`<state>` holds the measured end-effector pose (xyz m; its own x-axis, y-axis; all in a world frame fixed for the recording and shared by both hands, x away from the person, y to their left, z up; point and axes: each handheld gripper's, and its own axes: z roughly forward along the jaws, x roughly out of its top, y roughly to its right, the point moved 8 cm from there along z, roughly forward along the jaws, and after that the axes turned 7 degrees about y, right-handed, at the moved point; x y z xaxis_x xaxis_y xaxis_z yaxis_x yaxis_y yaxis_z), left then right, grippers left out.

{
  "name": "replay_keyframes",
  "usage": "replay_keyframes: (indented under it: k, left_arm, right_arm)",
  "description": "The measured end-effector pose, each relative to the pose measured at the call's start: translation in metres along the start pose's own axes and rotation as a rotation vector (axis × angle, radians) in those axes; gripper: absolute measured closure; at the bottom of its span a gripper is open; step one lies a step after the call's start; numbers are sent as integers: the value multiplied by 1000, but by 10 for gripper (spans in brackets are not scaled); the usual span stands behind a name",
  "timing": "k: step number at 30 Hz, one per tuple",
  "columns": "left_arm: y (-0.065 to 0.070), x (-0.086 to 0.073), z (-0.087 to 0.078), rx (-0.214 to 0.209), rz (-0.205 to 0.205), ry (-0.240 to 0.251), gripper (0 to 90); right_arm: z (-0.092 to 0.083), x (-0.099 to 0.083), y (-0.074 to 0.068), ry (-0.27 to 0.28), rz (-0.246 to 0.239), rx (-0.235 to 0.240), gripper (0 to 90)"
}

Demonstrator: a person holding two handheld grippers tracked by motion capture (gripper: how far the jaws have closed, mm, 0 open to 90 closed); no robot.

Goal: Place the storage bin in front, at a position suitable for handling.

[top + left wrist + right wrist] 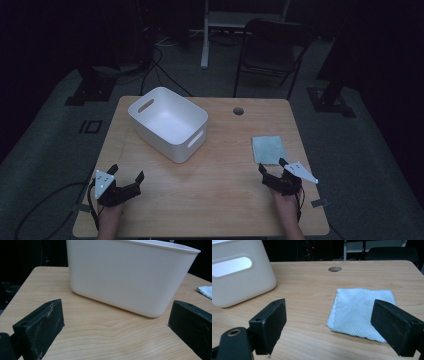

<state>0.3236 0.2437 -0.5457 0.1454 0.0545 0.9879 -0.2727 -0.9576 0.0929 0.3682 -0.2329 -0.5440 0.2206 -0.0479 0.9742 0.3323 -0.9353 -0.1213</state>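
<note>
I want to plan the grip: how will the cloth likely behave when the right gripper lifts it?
The cloth lies flat and thin with a woven texture, so it will probably droop from the pinch point. It looks light. Its wavy near edge suggests it may bunch or slide on the smooth table if pushed.

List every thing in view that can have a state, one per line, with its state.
White bin: upright on the table, nothing visible inside, untouched.
Folded cloth: lying flat on the table, folded, not gripped, just ahead of the right gripper.
Left gripper: open, nothing between its fingers, facing the bin.
Right gripper: open, holding nothing, facing the cloth.
Folding chair: unfolded, standing behind the table.
</note>
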Motion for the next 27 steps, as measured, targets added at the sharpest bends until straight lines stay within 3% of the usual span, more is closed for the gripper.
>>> replay_keyframes:
  k: [2,5,6,9,14,27]
  left_arm:
    - [0,-1,-1,-1,2,-2,0]
    - [1,-1,-2,-3,5,-1,0]
    - [2,-1,-2,-8,8,-2,0]
    - [3,-2,-2,-12,4,-3,0]
    - [4,0,-3,-28,-5,4,0]
    - [6,0,-2,-42,-9,7,0]
  right_arm:
    - [5,4,0,-4,-35,-17,128]
    - [10,7,-1,3,-36,-16,132]
    - [14,8,-4,-2,-12,-5,132]
    - [16,11,-10,-4,-35,6,133]
    - [20,22,-18,-2,-22,38,132]
    - [42,53,-47,-1,-58,135,132]
